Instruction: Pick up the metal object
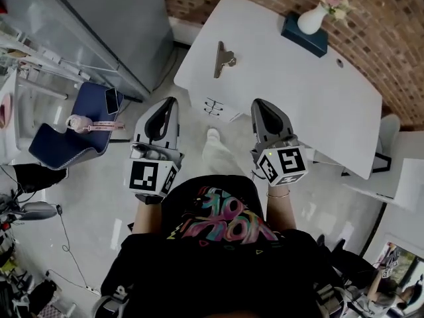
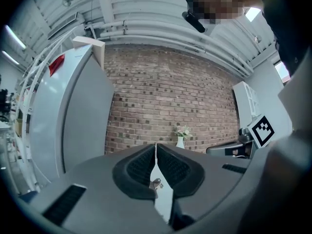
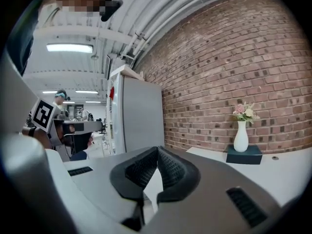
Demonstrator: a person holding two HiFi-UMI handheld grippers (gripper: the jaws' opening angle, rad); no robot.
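The metal object [image 1: 224,58], a large metal clip, lies on the white table [image 1: 285,78] near its left end. In the left gripper view the metal clip [image 2: 156,183] shows small through the gap below the pads. My left gripper [image 1: 170,103] is held over the floor, short of the table's near edge, jaws shut and empty [image 2: 156,146]. My right gripper [image 1: 260,103] hovers at the table's near edge, to the right of the clip and nearer me, also shut on nothing [image 3: 157,150]. Neither touches the clip.
A white vase [image 1: 310,20] with flowers stands on a dark blue box [image 1: 306,36] at the table's far side by the brick wall [image 1: 397,38]. A tall grey cabinet [image 1: 99,25] stands at the left, with a blue chair [image 1: 89,114] holding a phone below it.
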